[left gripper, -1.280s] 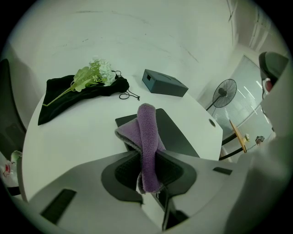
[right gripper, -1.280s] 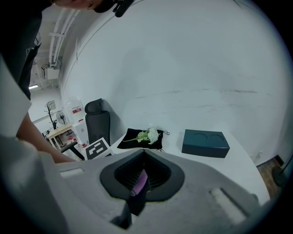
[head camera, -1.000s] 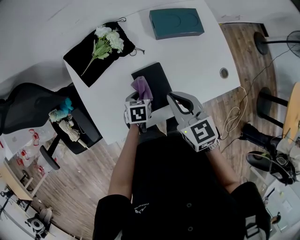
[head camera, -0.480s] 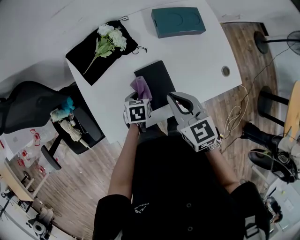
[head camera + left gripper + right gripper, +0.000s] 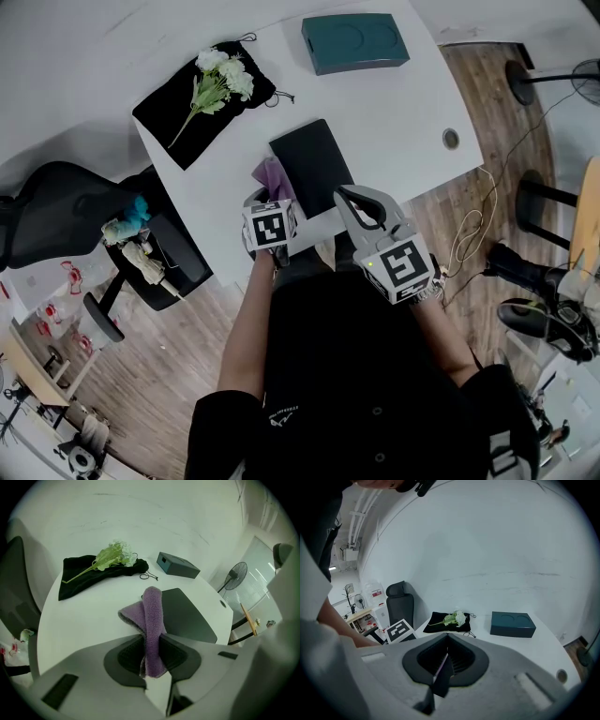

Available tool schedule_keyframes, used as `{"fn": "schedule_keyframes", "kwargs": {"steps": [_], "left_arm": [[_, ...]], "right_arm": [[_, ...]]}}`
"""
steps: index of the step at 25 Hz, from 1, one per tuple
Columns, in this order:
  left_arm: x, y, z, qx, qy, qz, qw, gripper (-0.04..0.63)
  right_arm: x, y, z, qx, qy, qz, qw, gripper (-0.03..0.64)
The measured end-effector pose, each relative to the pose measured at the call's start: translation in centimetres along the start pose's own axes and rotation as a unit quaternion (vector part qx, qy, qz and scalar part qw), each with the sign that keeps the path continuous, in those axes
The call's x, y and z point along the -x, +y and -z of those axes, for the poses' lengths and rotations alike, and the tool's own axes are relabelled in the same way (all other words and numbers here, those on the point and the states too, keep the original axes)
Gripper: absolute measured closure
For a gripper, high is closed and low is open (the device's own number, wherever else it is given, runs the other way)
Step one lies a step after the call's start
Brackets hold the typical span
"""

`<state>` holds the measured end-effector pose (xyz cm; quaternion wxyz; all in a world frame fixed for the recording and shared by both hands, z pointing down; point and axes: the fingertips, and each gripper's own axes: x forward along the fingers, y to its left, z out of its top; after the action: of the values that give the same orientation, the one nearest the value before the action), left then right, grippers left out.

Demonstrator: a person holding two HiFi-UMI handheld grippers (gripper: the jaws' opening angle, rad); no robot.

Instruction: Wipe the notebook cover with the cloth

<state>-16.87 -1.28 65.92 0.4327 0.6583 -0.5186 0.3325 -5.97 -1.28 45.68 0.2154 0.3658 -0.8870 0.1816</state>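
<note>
Pinching the purple cloth [image 5: 274, 175] in the left hand-held gripper [image 5: 271, 195] — at the black notebook [image 5: 315, 161]'s edge on the counter [image 5: 398, 108] — holding the right hand-held gripper [image 5: 350, 195] closed, empty.

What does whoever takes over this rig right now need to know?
Left gripper: shut on the purple cloth, at the notebook's near left corner; contact unclear.
Right gripper: shut, empty, by the white table's front edge.
Notebook: closed, flat on the table.
Done: cloth in grip.
Left: wipe the cover; wiped area can't be judged.
</note>
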Motion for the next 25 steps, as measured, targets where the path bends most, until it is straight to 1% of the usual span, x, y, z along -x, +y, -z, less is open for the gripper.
{"fn": "schedule_keyframes", "kwargs": {"steps": [5,10,17,22,25], "left_arm": [[1.1,1.6,1.5,0.018,-0.001,-0.009,0.9998,0.512],[2.5,2.2,2.1,0.035,-0.015,-0.012,0.9992,0.512],[4.9,2.1,2.0,0.052,-0.048,-0.017,0.9974,0.512],[7.1,1.5,1.6,0.068,-0.075,-0.021,0.9946,0.511],[8.3,0.6,1.3,0.067,-0.089,-0.023,0.9935,0.511]], "right_arm": [[0.2,0.5,0.1,0.003,-0.003,-0.004,1.000,0.612],[0.2,1.0,0.2,0.007,-0.004,-0.016,1.000,0.612],[0.4,2.0,0.2,0.021,-0.007,-0.040,0.999,0.612],[1.0,1.9,0.2,0.032,-0.007,-0.059,0.998,0.612],[1.3,1.5,0.3,0.036,-0.005,-0.071,0.997,0.612]]}}
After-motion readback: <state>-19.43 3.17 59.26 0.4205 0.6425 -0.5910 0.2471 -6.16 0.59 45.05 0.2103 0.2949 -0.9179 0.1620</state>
